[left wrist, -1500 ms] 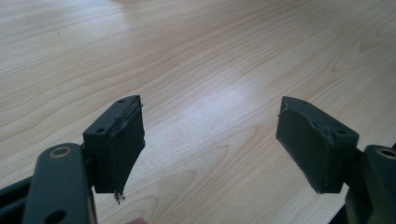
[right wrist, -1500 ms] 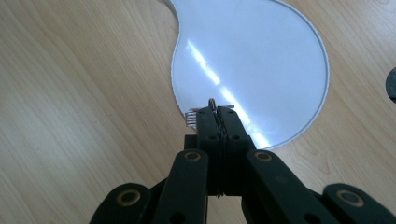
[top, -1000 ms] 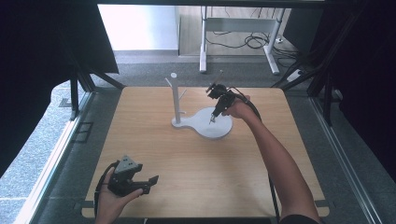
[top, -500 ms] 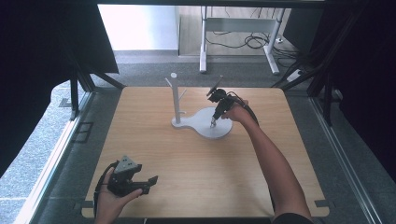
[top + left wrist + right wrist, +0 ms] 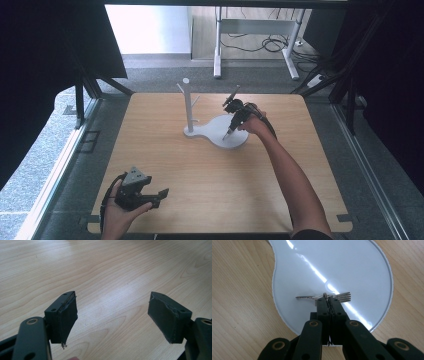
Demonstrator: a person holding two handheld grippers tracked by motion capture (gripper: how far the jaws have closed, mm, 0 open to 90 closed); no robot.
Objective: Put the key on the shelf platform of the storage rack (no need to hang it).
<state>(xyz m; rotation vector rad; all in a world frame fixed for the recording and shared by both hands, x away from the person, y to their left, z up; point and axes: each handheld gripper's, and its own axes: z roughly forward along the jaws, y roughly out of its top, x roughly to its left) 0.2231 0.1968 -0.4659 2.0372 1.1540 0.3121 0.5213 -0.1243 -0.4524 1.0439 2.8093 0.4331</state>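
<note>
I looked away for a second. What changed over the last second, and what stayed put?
The right tongs came down slightly toward the person, tips over the white base, shut on a small metal fork. The left tongs stayed open at the table's near left corner, and the white stand did not move.

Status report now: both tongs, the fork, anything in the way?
Left tongs open over bare table. Right tongs shut on fork, above white stand base. Nothing in the way.
</note>
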